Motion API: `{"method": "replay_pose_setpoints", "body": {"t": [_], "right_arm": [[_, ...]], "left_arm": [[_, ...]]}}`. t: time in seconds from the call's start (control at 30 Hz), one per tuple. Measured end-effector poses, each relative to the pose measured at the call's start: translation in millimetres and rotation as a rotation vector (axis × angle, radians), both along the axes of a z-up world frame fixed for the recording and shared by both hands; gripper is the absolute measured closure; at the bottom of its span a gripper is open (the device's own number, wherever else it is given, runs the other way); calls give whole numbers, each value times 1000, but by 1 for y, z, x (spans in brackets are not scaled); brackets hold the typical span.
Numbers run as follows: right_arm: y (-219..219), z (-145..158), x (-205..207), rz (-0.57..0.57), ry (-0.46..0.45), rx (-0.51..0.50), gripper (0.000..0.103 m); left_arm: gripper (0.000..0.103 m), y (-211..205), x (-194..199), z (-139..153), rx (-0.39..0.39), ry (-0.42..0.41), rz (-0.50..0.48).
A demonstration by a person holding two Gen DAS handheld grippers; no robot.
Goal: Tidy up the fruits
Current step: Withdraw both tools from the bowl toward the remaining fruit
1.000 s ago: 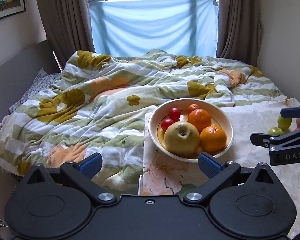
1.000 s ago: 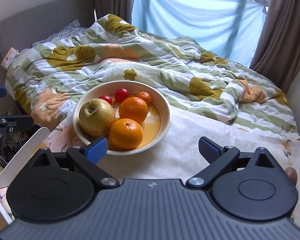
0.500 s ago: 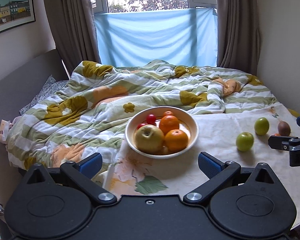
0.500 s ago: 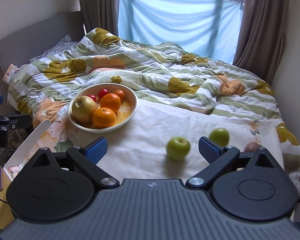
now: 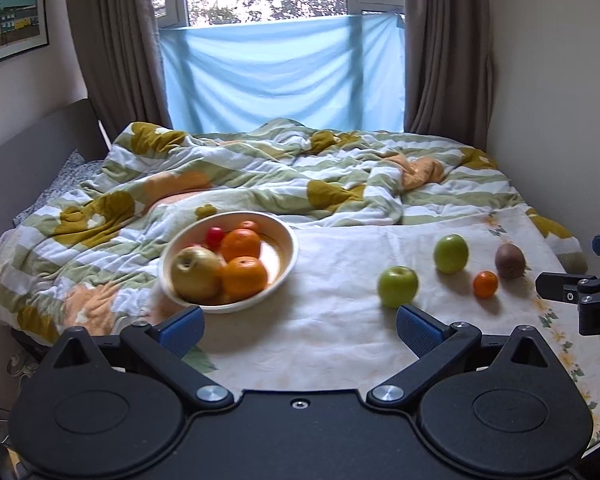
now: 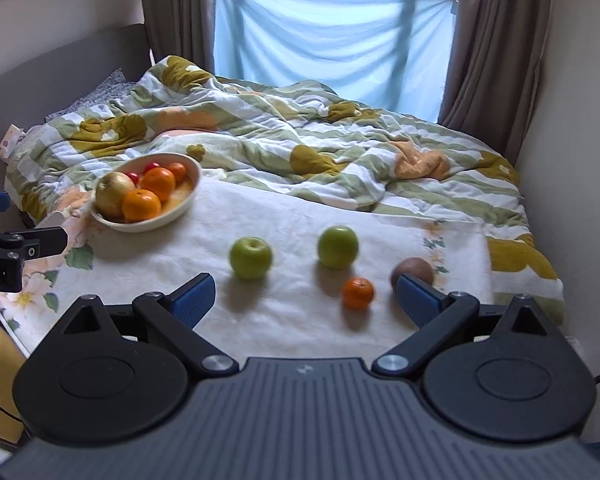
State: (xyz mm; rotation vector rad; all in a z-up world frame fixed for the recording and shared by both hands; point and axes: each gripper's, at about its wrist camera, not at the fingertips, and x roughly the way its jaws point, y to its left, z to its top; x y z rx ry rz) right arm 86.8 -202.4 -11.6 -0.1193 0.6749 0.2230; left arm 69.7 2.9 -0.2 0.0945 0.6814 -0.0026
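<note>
- Loose fruit: four pieces lie on the white cloth (image 6: 300, 312) spread over the bed, all apart from one another. They are a near green apple (image 6: 250, 258), a far green apple (image 6: 337, 246), a small orange (image 6: 358, 293) and a kiwi (image 6: 414, 270).
- Bowl: a cream bowl (image 6: 188, 200) sits at the left end of the cloth, well apart from the loose fruit. It holds a yellow apple (image 6: 114, 194), two oranges (image 6: 142, 205), a smaller orange and two small red fruits.
- Key relation: the loose fruit lies ahead of the right claw (image 6: 306, 298), with the small orange and kiwi nearest its right finger. Seen from the left claw (image 5: 300, 326), the same fruit sits to the right, and the bowl is ahead and left.
- Judgement: the right claw is the nearer one for the next pick; the carry then runs leftward to the bowl.
- Long axis: the fruit is roundish, so approach angle matters little; the kiwi's long axis cannot be told.
- Claw state: both claws stand wide apart and hold nothing.
- Pose: both hover low over the near edge of the bed, pointing forward, touching nothing.
- Risk, as a judgement: round fruit on soft bedding may roll when nudged.
</note>
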Motion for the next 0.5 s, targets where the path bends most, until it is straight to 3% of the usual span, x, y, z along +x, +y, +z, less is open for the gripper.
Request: {"method": "replay_pose_setpoints", "body": {"t": [0.33,0.5], "right_arm": [[-54,-32,32,-108,63,-4,0],[-69,-52,56,-151,132,50,0]], "left_arm": [[0,-45,54,-33,-14,82,-108],[0,-57,93,-52,-24,155,-131]]}}
